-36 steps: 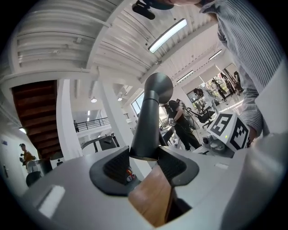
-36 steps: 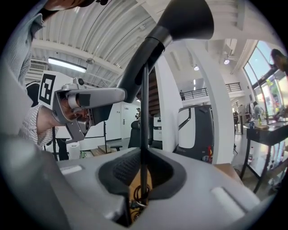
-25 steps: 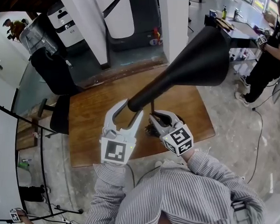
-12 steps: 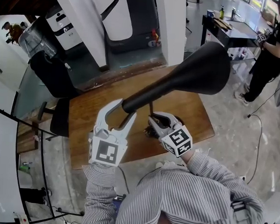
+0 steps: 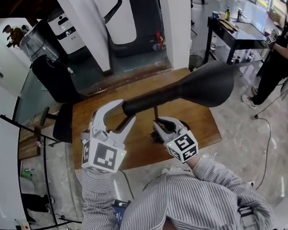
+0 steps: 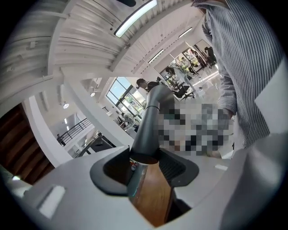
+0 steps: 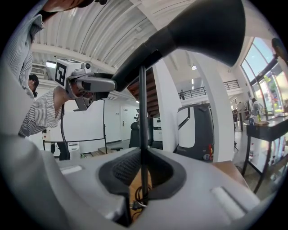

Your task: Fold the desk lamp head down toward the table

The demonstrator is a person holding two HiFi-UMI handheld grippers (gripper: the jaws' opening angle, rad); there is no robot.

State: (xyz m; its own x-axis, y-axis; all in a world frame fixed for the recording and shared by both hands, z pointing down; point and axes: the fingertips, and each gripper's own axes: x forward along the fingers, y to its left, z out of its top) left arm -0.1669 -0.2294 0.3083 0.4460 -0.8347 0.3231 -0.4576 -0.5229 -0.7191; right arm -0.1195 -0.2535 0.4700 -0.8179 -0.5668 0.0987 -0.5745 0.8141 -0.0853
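Observation:
The black cone-shaped lamp head (image 5: 204,84) lies nearly level above the wooden table (image 5: 197,122), wide mouth to the right. My left gripper (image 5: 126,111) is shut on the head's narrow rear end. In the left gripper view the lamp head (image 6: 150,121) runs straight out from between the pads of my left gripper (image 6: 144,168). My right gripper (image 5: 157,126) is shut on the thin black lamp stem (image 5: 155,113) just above its base. The right gripper view shows the stem (image 7: 142,112) rising from my right gripper (image 7: 140,179) to the lamp head (image 7: 202,27), with my left gripper (image 7: 90,83) at its tail.
A black office chair (image 5: 56,82) stands at the table's far left. A white pillar (image 5: 176,21) and a white-and-black machine (image 5: 121,13) are behind the table. A person (image 5: 279,52) stands by a dark desk (image 5: 236,32) at the back right. A cable (image 5: 266,144) trails on the floor.
My left gripper has moved up and left and rolled, carrying the head's narrow end with it. The wide mouth has tipped lower, toward level. The right gripper has stayed put.

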